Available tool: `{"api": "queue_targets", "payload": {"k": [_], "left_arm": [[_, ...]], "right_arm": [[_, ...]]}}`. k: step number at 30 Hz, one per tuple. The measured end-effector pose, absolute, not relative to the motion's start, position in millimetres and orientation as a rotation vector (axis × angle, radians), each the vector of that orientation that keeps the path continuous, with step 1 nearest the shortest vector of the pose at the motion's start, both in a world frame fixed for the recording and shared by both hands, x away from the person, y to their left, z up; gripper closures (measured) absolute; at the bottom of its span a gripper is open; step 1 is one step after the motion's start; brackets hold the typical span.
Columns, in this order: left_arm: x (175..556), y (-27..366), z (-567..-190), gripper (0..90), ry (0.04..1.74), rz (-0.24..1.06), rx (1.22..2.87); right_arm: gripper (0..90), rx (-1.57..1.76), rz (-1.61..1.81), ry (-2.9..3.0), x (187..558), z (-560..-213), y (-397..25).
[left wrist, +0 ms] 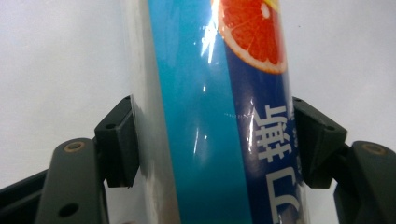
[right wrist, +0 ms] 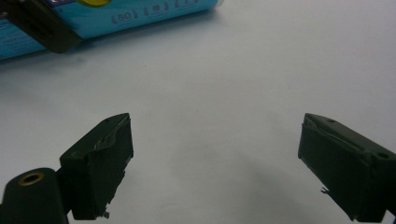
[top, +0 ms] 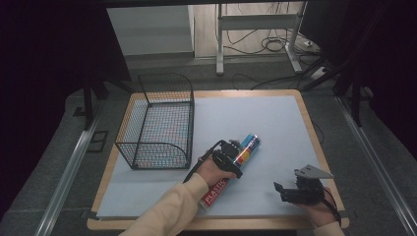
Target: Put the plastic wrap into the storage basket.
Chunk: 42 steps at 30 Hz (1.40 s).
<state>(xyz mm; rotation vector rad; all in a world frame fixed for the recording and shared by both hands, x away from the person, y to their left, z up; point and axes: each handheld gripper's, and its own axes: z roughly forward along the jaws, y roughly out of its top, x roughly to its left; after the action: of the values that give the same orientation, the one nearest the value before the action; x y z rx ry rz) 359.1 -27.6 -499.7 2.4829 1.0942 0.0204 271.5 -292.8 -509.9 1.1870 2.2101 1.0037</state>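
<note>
So the left gripper (top: 235,156) has its jaws pressed against both sides of a long plastic wrap box (top: 231,172), the one with the red end reading PLASTIC and a blue end with a grapefruit slice printed on it. In the high view the box lies diagonally just below the middle of the frame, on the pale blue mat (top: 265,123), and as far as I can tell it's resting flat there, not lifted. The left gripper view backs up the grip: the box (left wrist: 210,116) runs straight up the centre of the frame with a black pad tight against each side, so I'd call that a proper pinch around the middle of its length. The right gripper (top: 287,192) sits down in the lower right of the high view, well apart from the box, with its jaws spread wide and nothing between them; in the right gripper view the blue side of the box (right wrist: 140,16) is just a strip along the top left edge. The black wire basket (top: 160,123) stands in the left half of the high view, on the mat's left edge, and it looks empty to me, since I can see mat through the mesh bottom. My read on progress: the grab is done, but the lift, the carry over and the drop into the basket are all to come, if the basket really is where it's headed. So roughly a third of the way, tops.
</note>
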Motion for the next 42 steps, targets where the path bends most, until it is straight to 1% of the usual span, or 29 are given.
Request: {"api": "queue_targets", "payload": {"k": [4, 15, 23, 42], "left_arm": [[359.1, -25.2, -493.5, 29.8, 1.072, 0.005, 2.493], [361.2, -15.2, -465.1, 30.7, 1.009, 0.02, 2.509], [363.5, -2.3, -438.9, 31.2, 1.006, 0.046, 2.457], [362.3, 8.7, -410.7, 31.8, 0.961, 0.112, 2.447]], "right_arm": [[10.3, 1.19, 1.005, 2.21, 272.0, -509.8, -293.1], [10.3, 1.196, 1.004, 2.203, 271.8, -509.1, -293.5], [10.3, 1.202, 1.007, 2.197, 272.2, -509.0, -294.2], [10.3, 1.208, 1.014, 2.195, 271.9, -508.5, -293.9]]}}
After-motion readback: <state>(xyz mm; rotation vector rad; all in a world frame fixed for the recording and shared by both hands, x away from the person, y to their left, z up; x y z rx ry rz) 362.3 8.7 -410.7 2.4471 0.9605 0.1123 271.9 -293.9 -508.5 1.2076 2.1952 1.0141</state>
